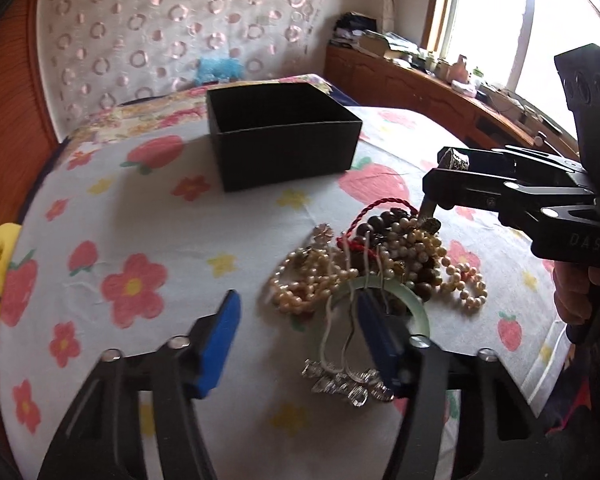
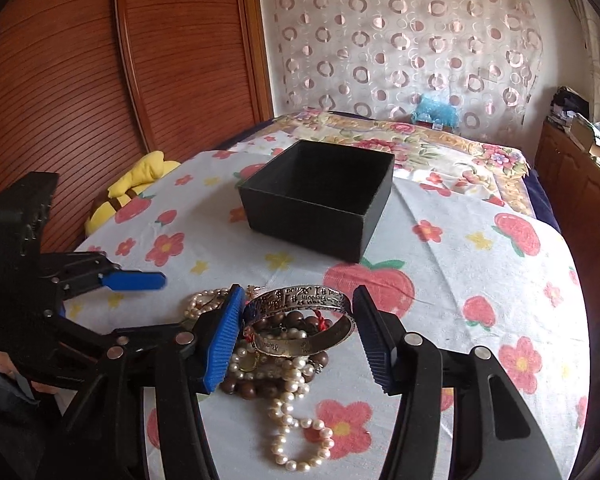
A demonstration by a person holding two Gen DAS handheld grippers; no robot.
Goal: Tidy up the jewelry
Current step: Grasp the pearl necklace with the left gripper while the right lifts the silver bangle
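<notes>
A heap of jewelry (image 1: 376, 264) lies on the flowered cloth: pearl strands, dark bead bracelets, a red cord, a pale green bangle (image 1: 414, 300) and a silver piece (image 1: 344, 384). My left gripper (image 1: 296, 344) is open low over the heap's near side, empty. My right gripper (image 2: 300, 336) is shut on an engraved silver bangle (image 2: 300, 320), held between its blue pads just above the heap (image 2: 276, 368). In the left wrist view the right gripper (image 1: 440, 184) holds the bangle (image 1: 456, 160) right of the heap. An open, empty black box (image 1: 284, 136) (image 2: 320, 196) stands beyond.
A yellow plush toy (image 2: 136, 188) lies at the bed's left edge by the wooden sliding doors. A blue toy (image 2: 436, 114) sits by the curtain. A cluttered wooden cabinet (image 1: 420, 84) runs along the right under the window.
</notes>
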